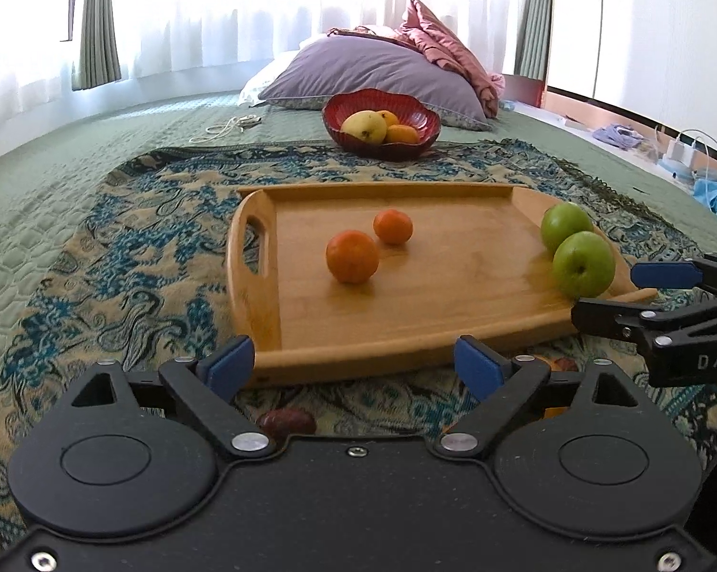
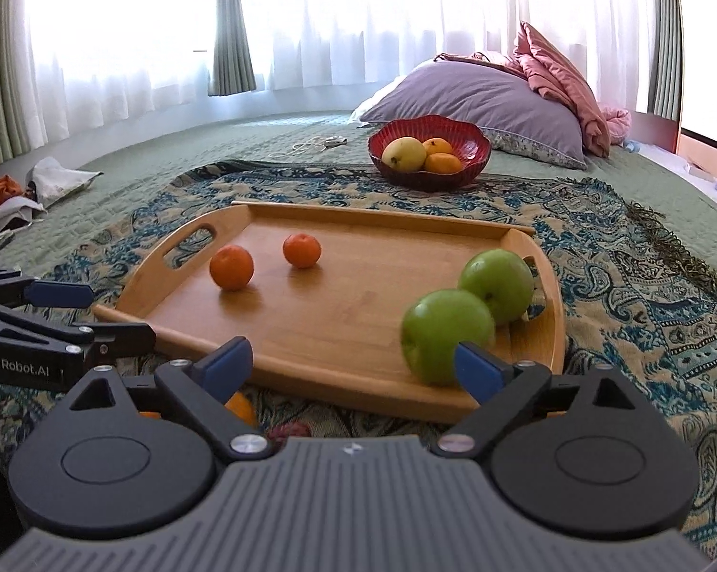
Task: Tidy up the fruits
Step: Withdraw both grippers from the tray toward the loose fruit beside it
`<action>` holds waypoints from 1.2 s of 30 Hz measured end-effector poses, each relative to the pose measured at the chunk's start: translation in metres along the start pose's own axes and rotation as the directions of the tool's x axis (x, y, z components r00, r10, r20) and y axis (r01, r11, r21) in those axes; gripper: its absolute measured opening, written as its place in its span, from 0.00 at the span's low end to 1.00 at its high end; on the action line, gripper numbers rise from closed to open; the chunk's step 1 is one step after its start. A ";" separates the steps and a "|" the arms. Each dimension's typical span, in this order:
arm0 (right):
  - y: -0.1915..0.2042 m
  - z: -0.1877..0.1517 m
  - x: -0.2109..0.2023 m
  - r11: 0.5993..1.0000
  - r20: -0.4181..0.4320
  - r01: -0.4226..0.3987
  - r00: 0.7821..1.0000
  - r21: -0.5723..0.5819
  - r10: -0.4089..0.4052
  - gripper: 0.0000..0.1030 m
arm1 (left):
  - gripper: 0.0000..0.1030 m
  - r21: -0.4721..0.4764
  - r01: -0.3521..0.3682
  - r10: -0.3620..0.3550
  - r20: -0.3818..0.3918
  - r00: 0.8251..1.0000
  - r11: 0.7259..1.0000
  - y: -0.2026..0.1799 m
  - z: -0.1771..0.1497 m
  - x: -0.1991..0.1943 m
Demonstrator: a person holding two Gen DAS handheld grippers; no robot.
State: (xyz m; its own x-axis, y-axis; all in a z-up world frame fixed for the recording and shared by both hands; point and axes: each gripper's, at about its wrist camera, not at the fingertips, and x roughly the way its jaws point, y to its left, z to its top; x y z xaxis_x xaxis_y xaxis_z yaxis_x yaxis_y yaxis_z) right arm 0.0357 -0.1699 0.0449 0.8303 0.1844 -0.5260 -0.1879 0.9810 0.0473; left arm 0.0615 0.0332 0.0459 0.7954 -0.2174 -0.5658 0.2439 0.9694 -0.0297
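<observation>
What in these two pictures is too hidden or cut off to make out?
- Dark red item, left wrist view: mostly behind the left gripper.
- Orange item, right wrist view: behind the right gripper.
- Bowl contents: only three fruits show above the rim.

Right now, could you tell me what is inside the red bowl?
The red bowl holds a yellow-green fruit and two oranges. Its rim and this fruit hide anything lower down.
</observation>
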 end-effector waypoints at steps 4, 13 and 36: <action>0.005 -0.009 -0.005 1.000 0.004 -0.003 1.000 -0.012 0.003 0.96 | 0.88 -0.008 -0.006 0.006 -0.003 1.000 1.000 0.004 -0.010 -0.002; 0.023 -0.030 -0.017 0.998 0.031 -0.001 1.000 -0.071 0.003 0.96 | 0.92 0.023 -0.024 0.023 0.023 0.999 0.999 0.007 -0.030 -0.015; 0.076 -0.057 -0.015 0.955 0.069 -0.001 0.997 -0.296 0.022 0.90 | 0.55 0.037 0.146 -0.146 -0.018 0.989 0.989 -0.010 -0.043 -0.029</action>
State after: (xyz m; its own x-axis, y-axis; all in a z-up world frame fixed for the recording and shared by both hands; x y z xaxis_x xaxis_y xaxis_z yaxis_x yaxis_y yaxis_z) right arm -0.0211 -0.1012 0.0075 0.8602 0.2099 -0.4647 -0.3355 0.9193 -0.2058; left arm 0.0124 0.0351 0.0266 0.7414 -0.3544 -0.5699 0.3780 0.9222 -0.0818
